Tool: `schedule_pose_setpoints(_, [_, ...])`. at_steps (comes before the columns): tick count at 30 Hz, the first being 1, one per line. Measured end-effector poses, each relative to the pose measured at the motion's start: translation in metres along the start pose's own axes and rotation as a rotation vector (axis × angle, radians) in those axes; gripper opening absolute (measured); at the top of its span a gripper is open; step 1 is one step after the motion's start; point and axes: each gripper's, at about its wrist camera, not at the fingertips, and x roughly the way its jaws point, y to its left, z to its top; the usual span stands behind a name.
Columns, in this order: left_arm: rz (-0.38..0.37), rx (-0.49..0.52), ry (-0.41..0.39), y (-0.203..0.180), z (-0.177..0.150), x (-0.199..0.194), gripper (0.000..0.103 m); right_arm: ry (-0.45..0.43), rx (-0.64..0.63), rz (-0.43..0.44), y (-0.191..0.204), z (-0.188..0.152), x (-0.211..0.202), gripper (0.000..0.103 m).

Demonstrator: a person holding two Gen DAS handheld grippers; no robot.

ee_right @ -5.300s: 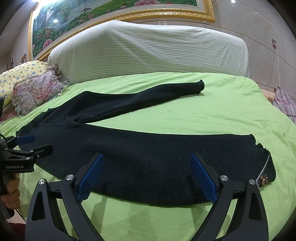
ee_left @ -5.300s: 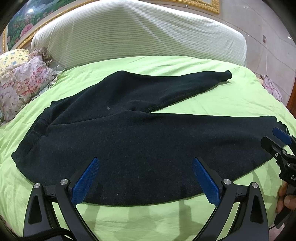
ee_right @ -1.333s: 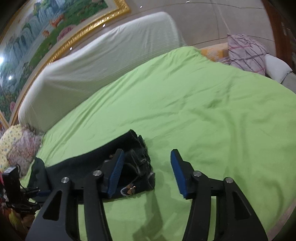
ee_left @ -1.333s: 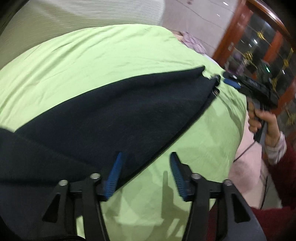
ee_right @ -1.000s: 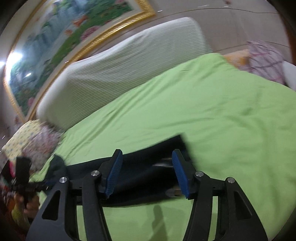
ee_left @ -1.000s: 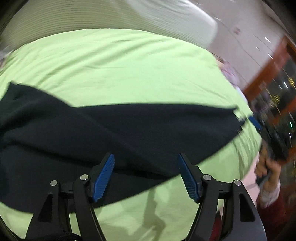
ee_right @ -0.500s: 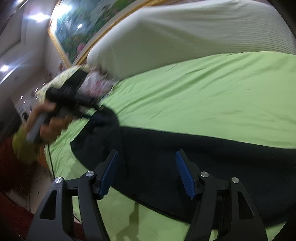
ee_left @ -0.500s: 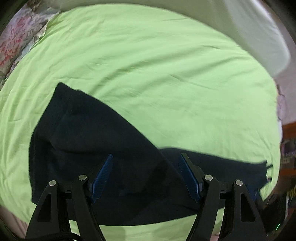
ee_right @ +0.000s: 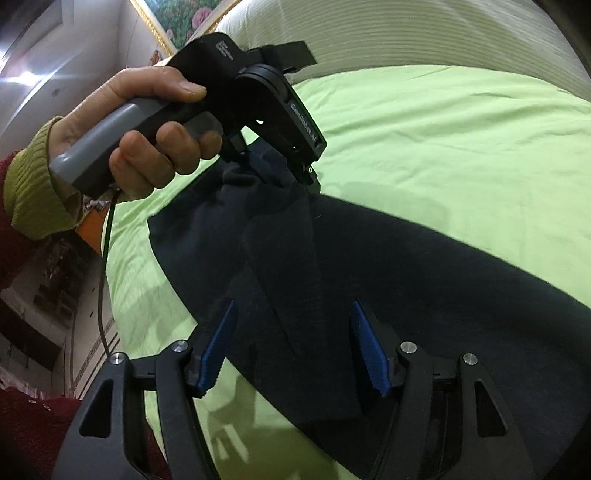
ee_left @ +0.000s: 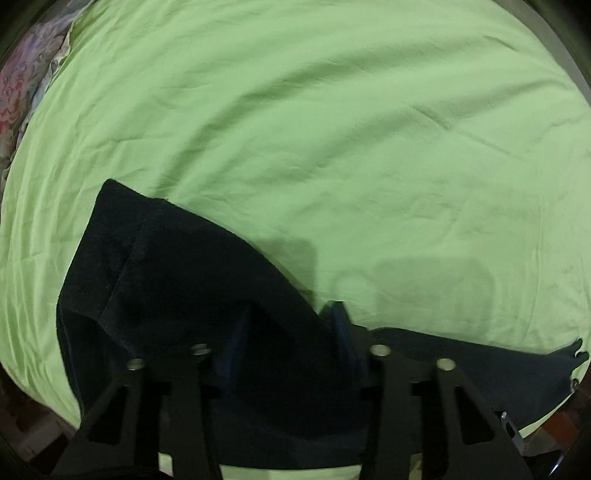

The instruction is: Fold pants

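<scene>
The black pants [ee_left: 192, 280] lie folded lengthwise on the green bed sheet [ee_left: 332, 129]. My left gripper [ee_left: 291, 339] is shut on a bunch of the pants fabric and lifts it off the bed; in the right wrist view it shows held in a hand [ee_right: 280, 158], with cloth hanging from it. My right gripper [ee_right: 293, 347] is open, its blue pads on either side of the hanging fold of the pants [ee_right: 406, 266], not closed on it. The far trouser end [ee_left: 569, 350] lies at the bed's right edge.
A floral pillow [ee_left: 14, 81] lies at the bed's far left. A white striped headboard cushion [ee_right: 406, 37] and a framed painting [ee_right: 177, 22] stand behind the bed. The bed edge and floor [ee_right: 55, 295] are at the left.
My left gripper has closed on the pants and lifted a fold of them. My right gripper has moved in close under the left one, its pads now around the hanging cloth.
</scene>
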Motion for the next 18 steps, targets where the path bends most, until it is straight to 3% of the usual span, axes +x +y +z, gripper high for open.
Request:
schedule_pose_setpoints(1, [-0.002, 0.005, -0.016, 0.002, -0.003, -0.001, 0.021, 0.004, -0.006, 0.001, 0.001, -0.001, 0.002, 0.055])
schedule_pose_setpoints(2, [-0.014, 0.006, -0.033, 0.004, -0.006, -0.003, 0.019, 0.010, -0.011, 0.003, 0.002, -0.001, 0.004, 0.035])
schedule_pose_setpoints(5, [-0.096, -0.017, -0.113, 0.016, -0.023, -0.017, 0.008, 0.015, -0.005, -0.019, -0.001, -0.003, 0.004, 0.007])
schedule_pose_setpoints(8, [-0.182, -0.050, -0.182, 0.032, -0.046, -0.030, 0.005, -0.011, 0.001, -0.004, -0.003, -0.005, -0.006, 0.007])
schedule_pose_setpoints(12, [-0.407, -0.166, -0.305, 0.069, -0.102, -0.046, 0.004, -0.022, -0.046, 0.002, 0.008, -0.006, -0.015, 0.007])
schedule_pose_setpoints(18, [-0.585, -0.301, -0.420, 0.107, -0.172, -0.041, 0.004, 0.014, -0.149, -0.022, 0.028, -0.011, -0.020, 0.007])
